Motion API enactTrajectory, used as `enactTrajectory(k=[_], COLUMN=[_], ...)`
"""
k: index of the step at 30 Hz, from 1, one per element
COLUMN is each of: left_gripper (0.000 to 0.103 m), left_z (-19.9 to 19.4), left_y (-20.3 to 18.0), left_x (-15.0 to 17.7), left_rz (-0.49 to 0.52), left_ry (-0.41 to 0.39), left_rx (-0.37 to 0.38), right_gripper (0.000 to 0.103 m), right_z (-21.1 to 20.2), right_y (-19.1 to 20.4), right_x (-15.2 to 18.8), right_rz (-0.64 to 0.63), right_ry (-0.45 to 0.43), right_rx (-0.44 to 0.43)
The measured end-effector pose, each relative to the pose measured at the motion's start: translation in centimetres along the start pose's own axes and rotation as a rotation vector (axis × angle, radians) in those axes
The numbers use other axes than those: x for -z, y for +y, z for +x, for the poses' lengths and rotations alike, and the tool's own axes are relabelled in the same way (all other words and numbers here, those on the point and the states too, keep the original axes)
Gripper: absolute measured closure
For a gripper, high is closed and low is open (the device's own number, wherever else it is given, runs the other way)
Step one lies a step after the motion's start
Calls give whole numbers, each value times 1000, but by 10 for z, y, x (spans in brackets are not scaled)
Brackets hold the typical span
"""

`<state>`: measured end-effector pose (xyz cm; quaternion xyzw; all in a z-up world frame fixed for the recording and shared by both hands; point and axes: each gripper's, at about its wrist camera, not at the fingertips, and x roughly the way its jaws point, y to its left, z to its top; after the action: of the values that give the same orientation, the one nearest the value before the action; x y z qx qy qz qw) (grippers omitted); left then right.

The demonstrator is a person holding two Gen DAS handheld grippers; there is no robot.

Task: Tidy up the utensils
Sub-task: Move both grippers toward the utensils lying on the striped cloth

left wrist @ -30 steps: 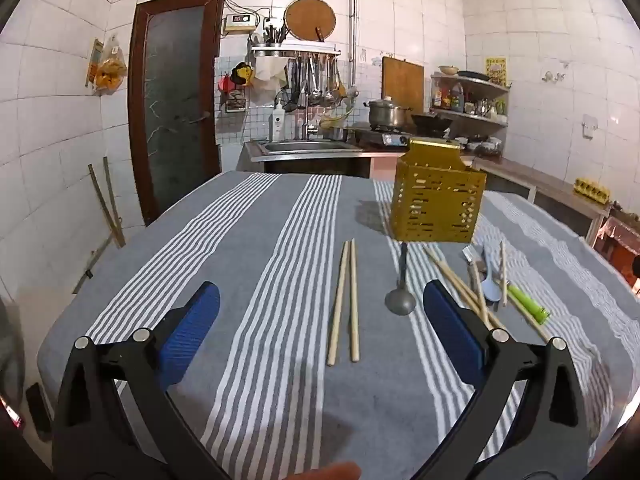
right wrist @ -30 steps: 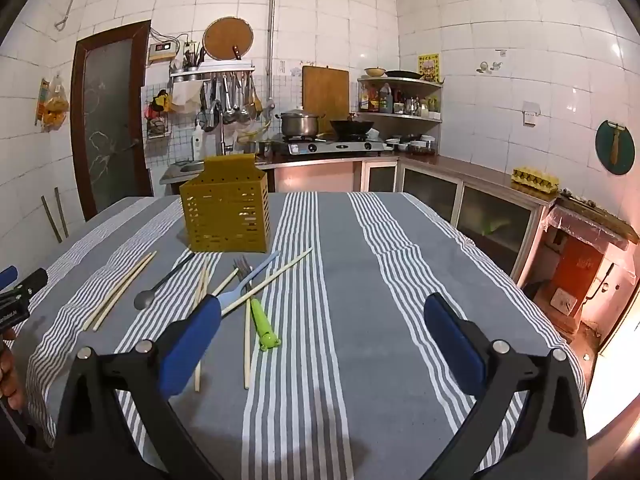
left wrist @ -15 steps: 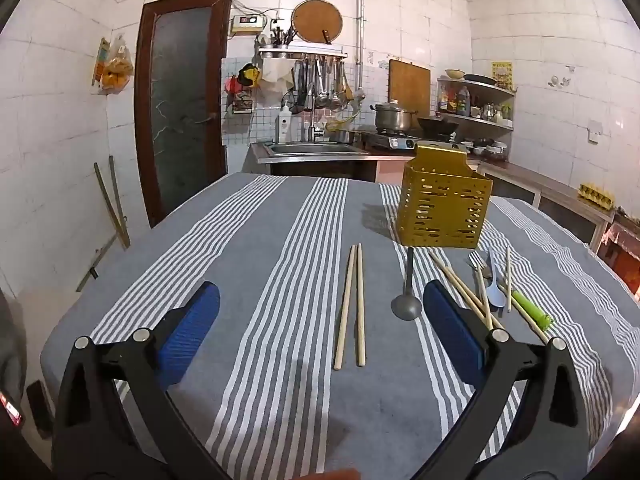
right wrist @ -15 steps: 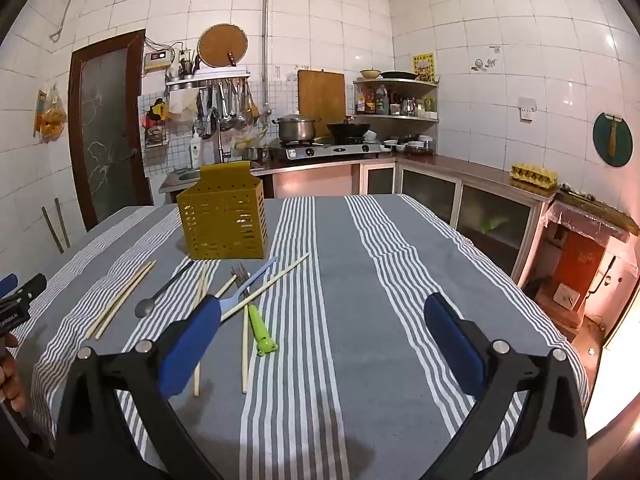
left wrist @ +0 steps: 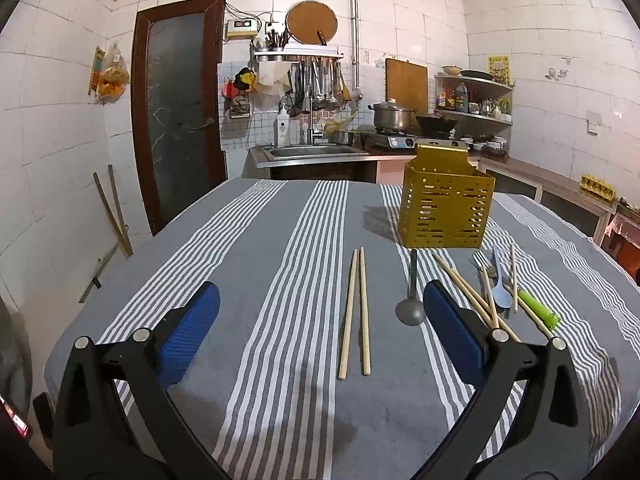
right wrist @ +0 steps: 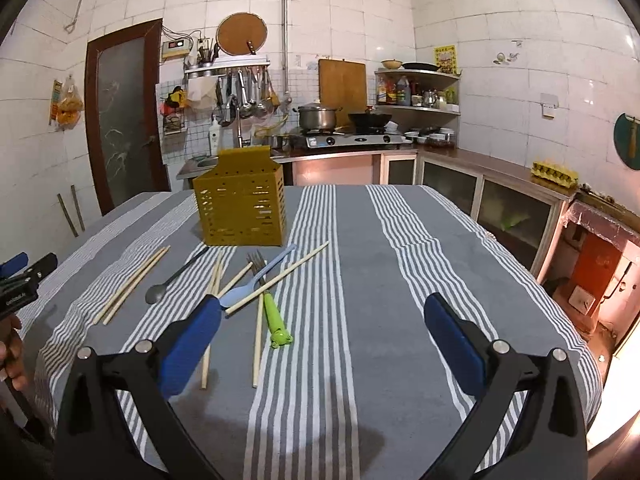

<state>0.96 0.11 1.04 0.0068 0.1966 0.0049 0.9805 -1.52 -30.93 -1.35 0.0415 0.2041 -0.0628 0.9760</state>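
A yellow perforated utensil holder (left wrist: pixel 446 211) (right wrist: pixel 243 208) stands upright on the striped tablecloth. A pair of wooden chopsticks (left wrist: pixel 355 312) (right wrist: pixel 132 285) lies in front of my left gripper (left wrist: pixel 320 330), which is open and empty. A metal spoon (left wrist: pixel 411 294) (right wrist: pixel 172 278) lies beside them. Further right lie several loose chopsticks (right wrist: pixel 276 278), a fork (right wrist: pixel 256 260), a pale blue spoon (right wrist: pixel 256 280) and a green-handled utensil (right wrist: pixel 275 320). My right gripper (right wrist: pixel 322 340) is open and empty, hovering right of this pile.
The table (right wrist: pixel 420 280) has a grey and white striped cloth. Behind it are a sink counter (left wrist: pixel 312 154), a stove with a pot (right wrist: pixel 318 118) and shelves. A brown door (left wrist: pixel 180 112) is at the left. A person's hand (right wrist: pixel 12 356) holds the left gripper.
Both views have tilted up slightly and edged closer to the table; the utensils and holder have not moved. Both grippers stay open.
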Motion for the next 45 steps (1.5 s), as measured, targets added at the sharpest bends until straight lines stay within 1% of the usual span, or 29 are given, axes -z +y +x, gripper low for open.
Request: enactTrajectory(k=[3,6,8,11,18,21,23,25,26,28,30,32,34,37,42,45], left_gripper=[5,5,5,5,5,5,5,5,5,5,5,5,5,5,5,5], left_z=[-4,-4,-5,-3,4,8,10,10,9,10,12,16,21,29,44,55], left_y=[-1,-1,0,-3,-11,-18,-25,-29,-30,-30,-28,-28,-30,-33,-42,-47], left_x=[0,0,0,0,0,-2,-5,-8,-11,-16,-22,-27,-31,-35,-34,-33], left_rz=[-10,-22,-27,-17,-3,-5,16,35,38,46,29,38,44,47,43,49], left_ry=[-6,4,5,4,21,24,18,-4,-12,-23,-21,-20,-11,10,53,64], left_rx=[2,9,16,20,47,79,98,89,100,95,107,103,113,121,146,144], right_gripper=[4,4,4,4,4,4,4,4,4,4,4,4,4,4,4,4], right_z=[-4,-8,-7,-5,-1,4,7,9,10,11,15,20,26,33,46,55], right_y=[-1,-4,-6,-7,-4,-3,-2,0,0,2,3,2,-2,-8,-11,-12], right_x=[-1,1,1,1,3,3,3,2,2,1,2,3,3,2,-6,-14], right_rz=[9,36,46,44,23,15,20,21,20,13,8,18,35,54,56,52], right_ry=[-8,-19,-16,-3,11,15,11,12,10,10,18,39,68,88,110,115], right_rx=[7,25,16,23,3,-1,-5,-10,-14,-16,-19,-24,-28,-25,-11,-3])
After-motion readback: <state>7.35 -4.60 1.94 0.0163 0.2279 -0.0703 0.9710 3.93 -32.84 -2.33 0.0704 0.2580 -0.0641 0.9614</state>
